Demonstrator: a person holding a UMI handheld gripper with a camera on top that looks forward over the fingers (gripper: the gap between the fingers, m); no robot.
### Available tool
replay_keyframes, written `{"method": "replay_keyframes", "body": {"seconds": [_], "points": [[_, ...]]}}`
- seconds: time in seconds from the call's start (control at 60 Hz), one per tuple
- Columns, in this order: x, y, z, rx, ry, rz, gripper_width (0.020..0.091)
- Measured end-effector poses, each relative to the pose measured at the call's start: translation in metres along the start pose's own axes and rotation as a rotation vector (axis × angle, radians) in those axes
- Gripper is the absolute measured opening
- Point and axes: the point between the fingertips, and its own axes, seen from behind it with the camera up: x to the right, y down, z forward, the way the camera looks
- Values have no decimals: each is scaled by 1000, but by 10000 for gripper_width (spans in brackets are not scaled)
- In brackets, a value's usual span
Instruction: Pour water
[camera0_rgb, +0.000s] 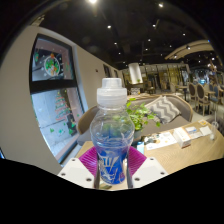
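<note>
A clear plastic water bottle (112, 130) with a white cap and a blue label stands upright between my fingers. My gripper (112, 163) is shut on the bottle: both purple pads (90, 159) press against its lower body at the label. The bottle is lifted above a wooden table (190, 150). A white cup-like object (186, 135) stands on the table to the right, beyond the fingers.
Green plants (140, 113) stand behind the bottle. A large window with a screen (55, 90) is at the left. A sofa with a zigzag pattern (165, 105) and chairs lie further back on the right. Small boxes (160, 143) lie on the table.
</note>
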Motion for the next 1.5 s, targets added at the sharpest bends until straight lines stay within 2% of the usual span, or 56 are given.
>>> {"method": "replay_keyframes", "body": {"seconds": [0.15, 0.55, 0.65, 0.8, 0.867, 0.883, 0.95, 0.967, 1.017, 1.067, 1.283, 1.5], "points": [[60, 54, 11, -63, 64, -188, 369], [90, 144, 18, -167, 59, -212, 370], [90, 143, 16, -116, 55, -214, 375], [91, 142, 17, -124, 76, -203, 495], [95, 149, 17, -171, 92, -184, 553], [96, 151, 16, -190, 96, -177, 589], [95, 159, 10, -237, 103, -139, 830], [95, 158, 6, -245, 105, -131, 870], [96, 156, -7, -263, 117, -116, 838], [95, 153, -23, -283, 133, -115, 860], [75, 127, -115, -391, 191, -86, 857], [44, 89, -197, -401, 237, -130, 859]]}}
